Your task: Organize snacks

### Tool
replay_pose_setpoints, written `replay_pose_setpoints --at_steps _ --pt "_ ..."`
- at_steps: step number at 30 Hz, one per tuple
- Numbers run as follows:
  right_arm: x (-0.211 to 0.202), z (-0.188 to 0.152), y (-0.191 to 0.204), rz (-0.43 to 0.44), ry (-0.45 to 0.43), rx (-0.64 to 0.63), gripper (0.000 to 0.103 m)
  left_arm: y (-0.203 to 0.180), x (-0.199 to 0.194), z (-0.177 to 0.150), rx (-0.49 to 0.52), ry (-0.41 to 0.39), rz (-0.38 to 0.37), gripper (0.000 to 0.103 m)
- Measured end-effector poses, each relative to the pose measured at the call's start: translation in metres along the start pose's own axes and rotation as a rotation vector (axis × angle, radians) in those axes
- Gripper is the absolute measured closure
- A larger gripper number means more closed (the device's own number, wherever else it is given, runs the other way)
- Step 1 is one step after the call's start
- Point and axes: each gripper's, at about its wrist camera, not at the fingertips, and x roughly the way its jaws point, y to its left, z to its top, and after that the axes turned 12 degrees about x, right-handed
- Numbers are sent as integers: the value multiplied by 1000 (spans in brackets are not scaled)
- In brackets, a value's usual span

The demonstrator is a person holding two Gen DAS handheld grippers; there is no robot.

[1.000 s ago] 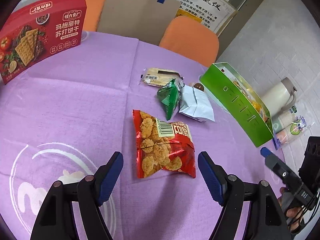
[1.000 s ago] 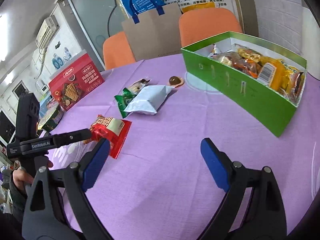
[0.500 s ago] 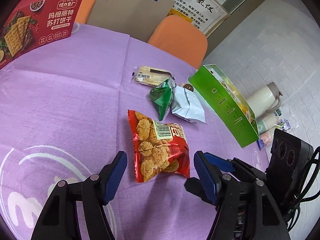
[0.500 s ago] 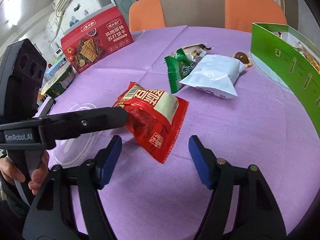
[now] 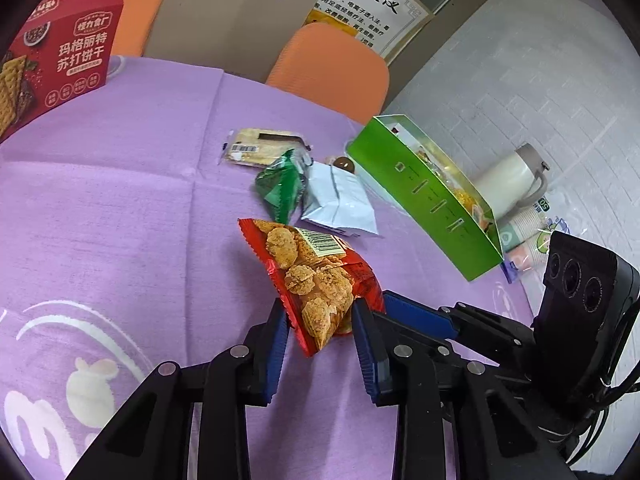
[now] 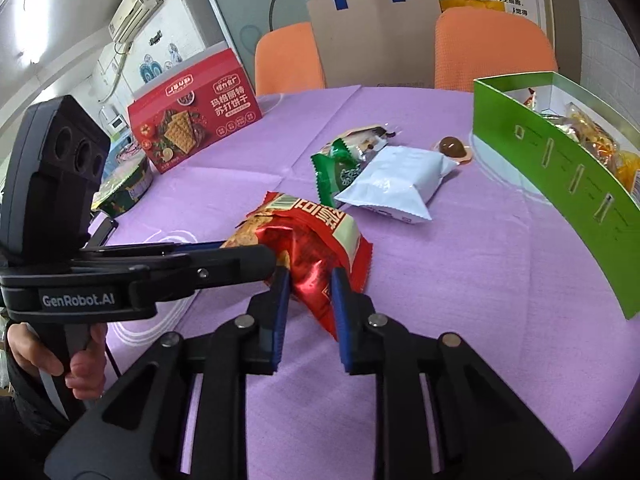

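A red snack bag [image 5: 316,276] printed with fried pieces lies crumpled on the purple tablecloth [image 5: 120,208]. My left gripper [image 5: 320,314] is closing, and its blue pads press the bag's near end from both sides. My right gripper [image 6: 308,284] is also closing, pinching the shiny red corner of the same bag [image 6: 316,236]. The left gripper [image 6: 256,258] reaches in from the left in the right wrist view. A blue finger [image 5: 416,314] of the right gripper touches the bag's right side. The green box [image 5: 424,196] holds several snacks.
Beyond the bag lie a green packet [image 5: 282,190], a white packet [image 5: 340,200], a clear-wrapped biscuit [image 5: 260,146] and a round chocolate [image 5: 345,165]. A red cracker box [image 5: 60,60] stands far left. A thermos [image 5: 512,178] and paper cups [image 5: 524,232] are behind the green box.
Both grippers have closed from wide open onto the red bag, which now stands crumpled. The right gripper moved left from open cloth to the bag.
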Motion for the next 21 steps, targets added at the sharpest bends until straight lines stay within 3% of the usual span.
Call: replay_pose_setpoints --at_steps 5,7,10,13,16,18,20,21 --pt "-33 5 -24 5 -82 66 87 -31 4 18 62 -10 -44 71" --pt "-46 6 -32 24 -116 91 99 -45 8 28 97 -7 -51 71" --pt "-63 10 -42 1 -171 117 100 -71 17 42 146 6 -114 77" --pt "-76 11 -56 -18 -198 139 99 -101 26 53 238 6 -89 77" --pt "-80 6 -70 -28 -190 152 99 -111 36 56 243 25 -119 77" --pt "-76 -1 -74 -46 -157 148 96 -109 43 53 227 36 -128 77" --pt "-73 -9 -80 -43 -133 165 85 -104 48 46 216 60 -107 77" --pt "-70 -13 -82 -33 -118 174 67 -100 50 42 206 74 -101 77"
